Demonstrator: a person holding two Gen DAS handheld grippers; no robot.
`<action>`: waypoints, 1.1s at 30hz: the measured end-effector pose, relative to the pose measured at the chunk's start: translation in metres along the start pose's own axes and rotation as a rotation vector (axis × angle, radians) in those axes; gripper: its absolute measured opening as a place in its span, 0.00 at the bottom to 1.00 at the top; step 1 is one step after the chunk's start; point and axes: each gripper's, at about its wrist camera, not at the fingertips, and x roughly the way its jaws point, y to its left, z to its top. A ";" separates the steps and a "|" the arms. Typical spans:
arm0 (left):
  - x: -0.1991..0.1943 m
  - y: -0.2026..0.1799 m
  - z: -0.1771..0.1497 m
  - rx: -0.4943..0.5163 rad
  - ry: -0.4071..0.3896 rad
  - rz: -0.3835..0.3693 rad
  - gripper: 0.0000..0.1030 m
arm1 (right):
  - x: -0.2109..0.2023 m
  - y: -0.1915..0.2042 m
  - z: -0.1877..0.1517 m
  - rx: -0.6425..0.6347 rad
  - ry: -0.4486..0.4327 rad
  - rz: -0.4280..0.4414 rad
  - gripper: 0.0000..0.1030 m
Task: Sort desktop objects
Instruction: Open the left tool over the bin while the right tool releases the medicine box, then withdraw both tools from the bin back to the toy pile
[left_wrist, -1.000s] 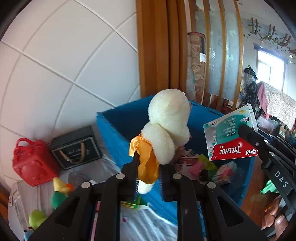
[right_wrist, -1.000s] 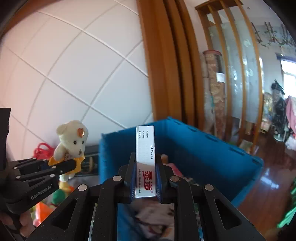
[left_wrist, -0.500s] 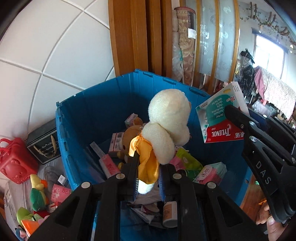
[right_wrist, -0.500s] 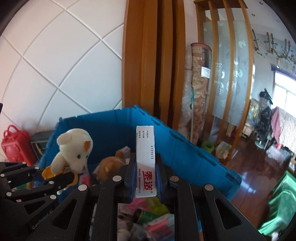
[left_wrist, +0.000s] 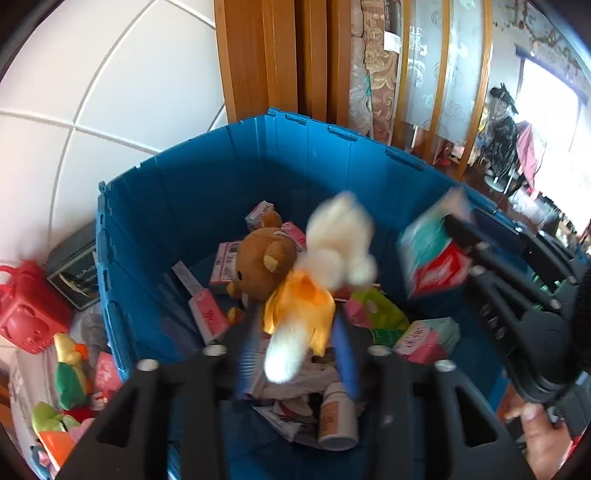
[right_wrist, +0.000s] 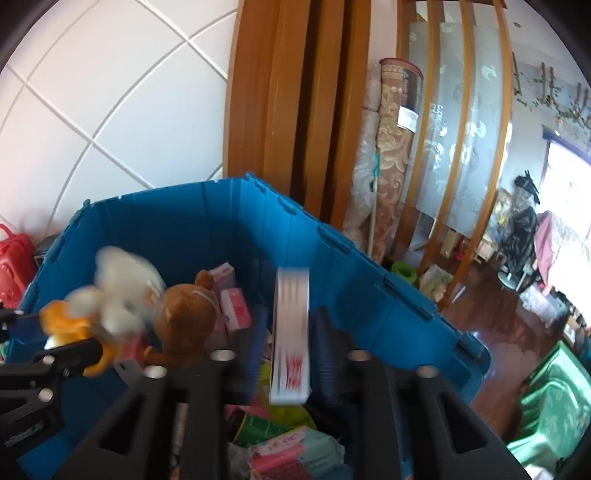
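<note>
White wall tiles and a brown wooden door frame (right_wrist: 295, 122) stand behind a deep blue plastic crate (left_wrist: 207, 192), which fills the middle of both wrist views.

Over the crate's opening, the left gripper (left_wrist: 295, 354) has its jaws spreading apart. The white plush bear in a yellow dress (left_wrist: 325, 273) is between them, blurred, with gaps showing on both sides, so the pads no longer press it. In the right wrist view the same toy appears at the left edge, above the left gripper's black fingers (right_wrist: 66, 354).

The right gripper (right_wrist: 290, 347) is likewise opening. A white medicine box with red print (right_wrist: 290, 332) stands upright between its blue pads, blurred, with a gap on each side. Seen from the left wrist view, this box shows a teal and red face beside the right gripper's black fingers (left_wrist: 498, 273). A person's fingertips (left_wrist: 532, 428) show at the lower right.

Inside the crate lie a brown teddy bear (left_wrist: 264, 266), several pink and white boxes (left_wrist: 207, 314), a green-and-pink packet (left_wrist: 373, 310), a pink tissue pack (left_wrist: 424, 339), crumpled paper and a white pill bottle (left_wrist: 336, 417).

Left of the crate, outside it, sit a red toy bag (left_wrist: 26, 306), a dark box (left_wrist: 74, 273) and some green and orange plush toys (left_wrist: 70, 373).
</note>
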 end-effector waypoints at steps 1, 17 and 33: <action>-0.003 0.001 -0.001 -0.002 -0.011 0.000 0.56 | 0.000 -0.001 -0.001 0.008 -0.001 0.000 0.70; -0.093 0.052 -0.056 -0.092 -0.241 0.039 0.71 | -0.102 0.011 0.003 0.089 -0.214 0.143 1.00; -0.183 0.231 -0.227 -0.288 -0.257 0.411 0.71 | -0.181 0.207 -0.033 -0.055 -0.232 0.489 1.00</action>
